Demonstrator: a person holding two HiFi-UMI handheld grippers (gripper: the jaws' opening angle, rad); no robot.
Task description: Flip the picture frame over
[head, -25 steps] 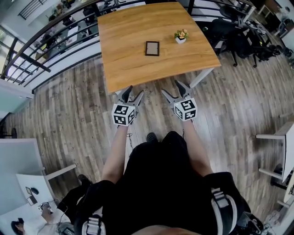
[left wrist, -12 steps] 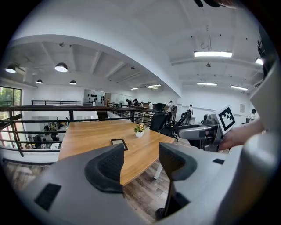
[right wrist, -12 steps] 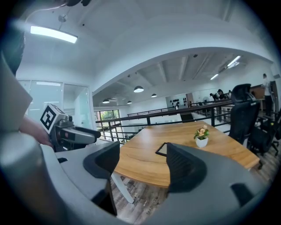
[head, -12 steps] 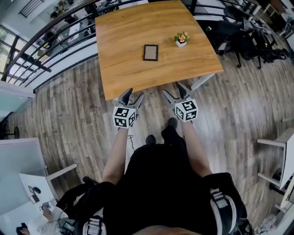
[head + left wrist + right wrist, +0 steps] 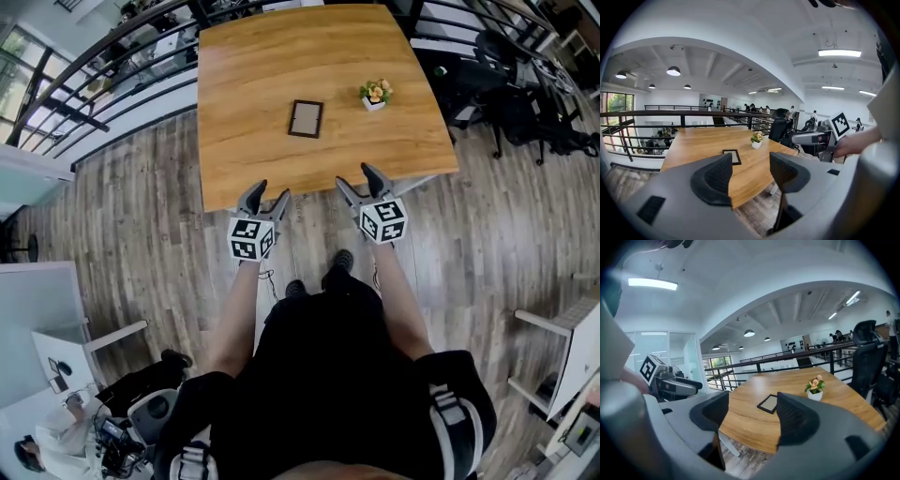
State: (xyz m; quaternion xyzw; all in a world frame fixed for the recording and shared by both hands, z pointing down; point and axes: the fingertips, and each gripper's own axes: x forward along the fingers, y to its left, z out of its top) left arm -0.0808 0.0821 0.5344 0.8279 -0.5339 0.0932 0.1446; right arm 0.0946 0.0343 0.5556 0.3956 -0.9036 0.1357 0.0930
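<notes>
Both grippers have come forward since a second ago, and their tips now reach the near edge of the square light-brown wooden table [image 5: 234, 141]. The left gripper [image 5: 267, 192] stands with its jaws apart and nothing between them. The jaws of the right gripper [image 5: 356, 178] have just been closing a little, yet they too are apart and hold nothing. The small rectangular picture frame with a dark border [image 5: 306, 119] lies flat near the middle of the table, well apart from both grippers. Its pale inner panel is too small for me to tell whether it lies face up or face down. In the left gripper view the dark left pad of the left gripper [image 5: 750, 159] covers the near left corner of the frame [image 5: 732, 156]. In the right gripper view the right pad of the right gripper [image 5: 752, 401] hides one end of the frame [image 5: 768, 403]. The far edge of the table is cut off at the top of the head view. Near the frame stands a small white pot [image 5: 374, 103] that holds orange and pink flowers with green leaves. The only print that I can make out is the black-and-white square patterns on the marker cubes [image 5: 250, 237], not letters.
</notes>
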